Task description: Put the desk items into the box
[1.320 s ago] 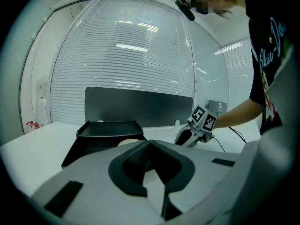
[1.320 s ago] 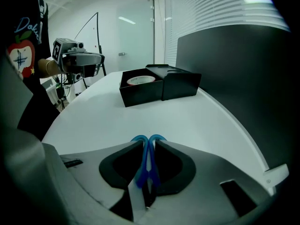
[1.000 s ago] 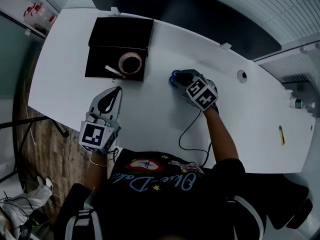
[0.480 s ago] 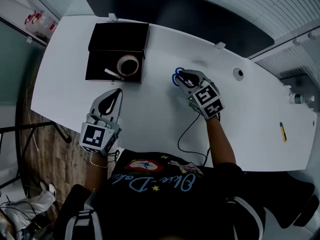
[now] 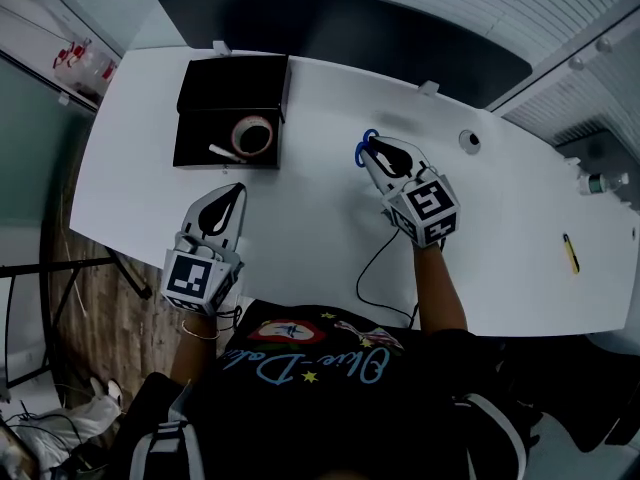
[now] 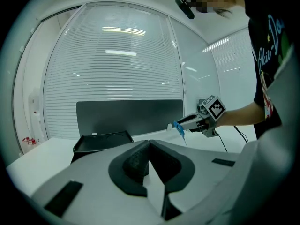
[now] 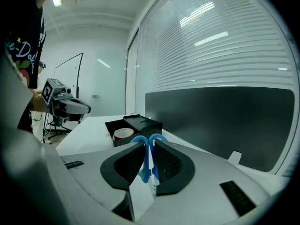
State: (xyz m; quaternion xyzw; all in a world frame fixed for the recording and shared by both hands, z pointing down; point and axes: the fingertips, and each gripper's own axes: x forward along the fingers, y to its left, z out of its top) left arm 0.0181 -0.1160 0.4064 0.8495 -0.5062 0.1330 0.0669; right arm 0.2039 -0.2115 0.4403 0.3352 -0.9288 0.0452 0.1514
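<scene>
The desk top (image 5: 320, 228) is smooth, matt white. The open box (image 5: 228, 90) in the upper left of the head view is matt black. The scissors (image 7: 149, 149) have glossy blue plastic handles. The left gripper (image 5: 236, 189) and right gripper (image 5: 369, 149) have matt pale-grey plastic shells. Their black pads (image 7: 168, 161) are finely ribbed. The floor (image 5: 105, 308), lower left, looks like wood planking.

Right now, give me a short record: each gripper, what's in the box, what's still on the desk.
Right gripper: shut on blue-handled scissors, held above the white table
Left gripper: shut, nothing between its jaws
Black box: open; holds a tape roll and a white pen
On the table outside the box: a small yellow item near the right edge
</scene>
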